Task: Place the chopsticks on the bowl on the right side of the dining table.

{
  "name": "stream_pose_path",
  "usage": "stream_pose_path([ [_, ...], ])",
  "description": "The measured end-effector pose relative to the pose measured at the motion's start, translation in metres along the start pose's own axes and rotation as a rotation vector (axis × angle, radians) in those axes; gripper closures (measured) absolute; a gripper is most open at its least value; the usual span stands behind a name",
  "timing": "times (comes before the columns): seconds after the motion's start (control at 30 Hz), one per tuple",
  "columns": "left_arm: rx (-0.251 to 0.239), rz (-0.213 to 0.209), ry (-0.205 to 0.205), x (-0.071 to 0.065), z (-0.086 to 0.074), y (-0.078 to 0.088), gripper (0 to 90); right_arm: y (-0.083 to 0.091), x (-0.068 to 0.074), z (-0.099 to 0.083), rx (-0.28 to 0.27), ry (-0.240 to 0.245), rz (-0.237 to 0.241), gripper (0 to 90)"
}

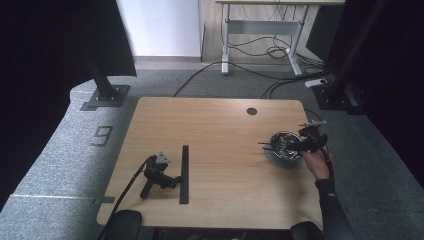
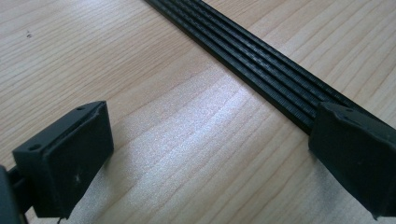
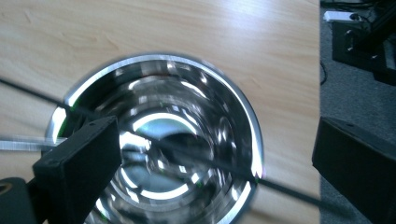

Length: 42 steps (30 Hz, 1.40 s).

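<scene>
I am holding the right gripper (image 1: 300,145) over the steel bowl (image 1: 283,148), which is sitting near the right edge of the wooden table (image 1: 220,125), on the side closer to me than the round cable hole (image 1: 251,111). In the right gripper view the jaws are standing wide apart with nothing between the pads, and I am looking straight down into the shiny bowl (image 3: 161,144). A thin black rod (image 3: 196,161) is lying across the bowl, crossing its rim on both sides and running out over the table; a second thin, pale rod (image 3: 23,143) is reaching the bowl's rim at the picture's left. In the high view those rods (image 1: 265,146) are sticking out from the bowl toward the middle of the table. My right hand (image 1: 317,164) is gripping the tool from the near side, the dark sleeve running down toward the table's front edge.

The left gripper (image 1: 176,180) is lying on the table near the front left, with no hand on it, its cable trailing off the front edge. Its jaws are spread wide and are pinching nothing; bare wood is showing between them. A long black ribbed strip (image 1: 184,174) is lying flat just beside it. In the left gripper view that strip (image 2: 252,60) is running diagonally, and the jaw at the picture's right is sitting in front of its near end.
</scene>
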<state>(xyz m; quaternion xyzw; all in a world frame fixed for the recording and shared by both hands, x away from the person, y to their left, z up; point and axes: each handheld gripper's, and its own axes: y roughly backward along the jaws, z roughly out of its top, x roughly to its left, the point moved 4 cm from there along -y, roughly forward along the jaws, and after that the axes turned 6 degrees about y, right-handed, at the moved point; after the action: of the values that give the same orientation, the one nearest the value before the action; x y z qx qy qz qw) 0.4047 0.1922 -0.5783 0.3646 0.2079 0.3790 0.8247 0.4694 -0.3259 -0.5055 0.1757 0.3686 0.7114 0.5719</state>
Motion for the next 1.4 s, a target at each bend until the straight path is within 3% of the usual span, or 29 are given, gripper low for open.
stream_pose_path([
  [0.2,0.0,0.0,0.0,0.0,0.0,0.0,0.0,0.007,-0.001,-0.025,0.004,0.001,-0.005,3.1],
  [0.43,0.0,0.0,0.0,0.0,0.0,0.0,0.0,-0.001,-0.002,-0.042,0.011,-0.019,-0.007,3.1],
  [1.03,0.0,0.0,-0.001,0.0,0.0,0.0,0.0,-0.022,-0.008,-0.043,0.022,-0.023,-0.03,3.3],
  [1.4,0.0,0.0,0.0,0.0,0.0,0.0,0.0,-0.012,-0.006,-0.041,-0.001,-0.01,-0.02,3.3],
])
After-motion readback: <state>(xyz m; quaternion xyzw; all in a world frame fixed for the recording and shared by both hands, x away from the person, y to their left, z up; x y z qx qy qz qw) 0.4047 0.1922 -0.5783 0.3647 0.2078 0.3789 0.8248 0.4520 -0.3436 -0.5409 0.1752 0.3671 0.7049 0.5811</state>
